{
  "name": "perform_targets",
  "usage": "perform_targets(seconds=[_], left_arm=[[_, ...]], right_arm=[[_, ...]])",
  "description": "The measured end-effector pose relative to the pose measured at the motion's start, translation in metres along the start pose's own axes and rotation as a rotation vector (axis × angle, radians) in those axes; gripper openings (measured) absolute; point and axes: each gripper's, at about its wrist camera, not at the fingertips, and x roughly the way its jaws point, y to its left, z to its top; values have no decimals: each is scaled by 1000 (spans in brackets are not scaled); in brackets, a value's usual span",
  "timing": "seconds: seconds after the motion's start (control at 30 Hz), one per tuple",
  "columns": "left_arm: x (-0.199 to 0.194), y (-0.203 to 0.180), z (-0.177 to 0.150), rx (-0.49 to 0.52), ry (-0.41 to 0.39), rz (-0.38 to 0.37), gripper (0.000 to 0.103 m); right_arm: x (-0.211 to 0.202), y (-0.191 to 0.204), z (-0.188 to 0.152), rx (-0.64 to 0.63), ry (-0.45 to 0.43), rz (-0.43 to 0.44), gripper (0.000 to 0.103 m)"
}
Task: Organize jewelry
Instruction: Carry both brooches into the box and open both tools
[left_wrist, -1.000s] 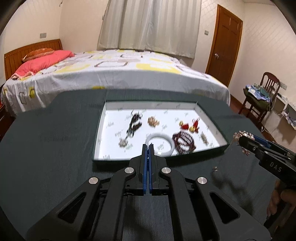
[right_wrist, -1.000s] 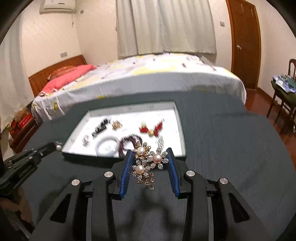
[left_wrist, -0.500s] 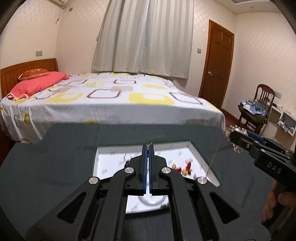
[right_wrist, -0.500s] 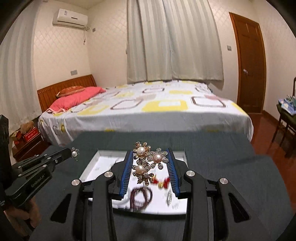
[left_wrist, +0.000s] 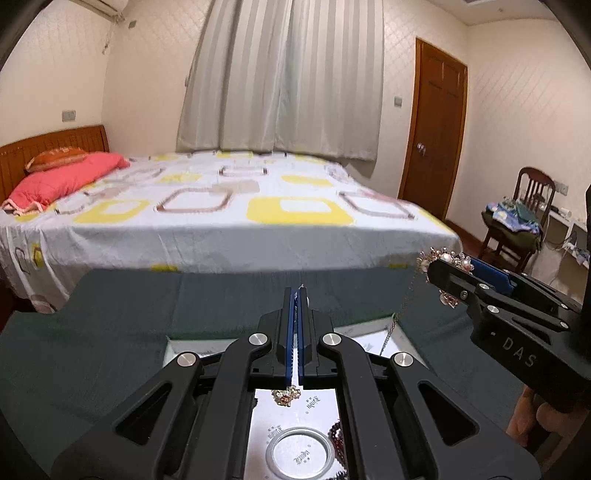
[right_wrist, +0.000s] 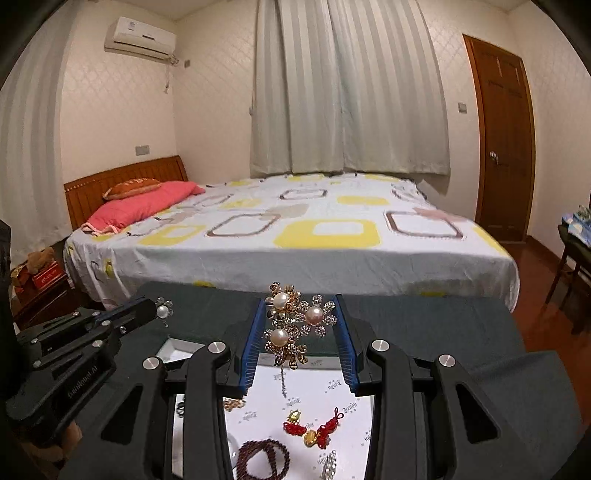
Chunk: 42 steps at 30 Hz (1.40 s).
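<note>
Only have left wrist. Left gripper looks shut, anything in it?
Observer: Yes. The right wrist view shows the left gripper pinching a small pearl flower at its tip.
Operator: What's the right one holding? I only see it side-on.
Observer: The right gripper clamps a brooch with three pearls.
Operator: Anything in the tray I'm missing?
Observer: Red knots with gold charms lie in the tray.

Home bedroom: made bed (right_wrist: 295, 229), pink pillow (right_wrist: 144, 206), curtains (right_wrist: 347, 88), wall air conditioner (right_wrist: 140, 38), wooden door (left_wrist: 436, 136).
</note>
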Motion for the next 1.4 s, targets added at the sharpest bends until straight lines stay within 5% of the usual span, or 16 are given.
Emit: perform_targets(seconds=[0.37,1.03,1.13,1.2,1.4], left_arm=[[85,-6,-30,-11,178,12,2],[135,1,-53,-44,382,91,2],[136,0,-53,-42,391,89,15],[135,1,-52,-46,386,102,40],[114,8,-48,-67,335,130,65]], right_arm=[[71,-17,-36,18,183,-27,37],[115,-23,-58,3,383,-47,37],[116,-22,-58,0,384,-48,41],[114,-23,-57,4,374,-61,54],[93,-25,-52,21,334,-74,63]])
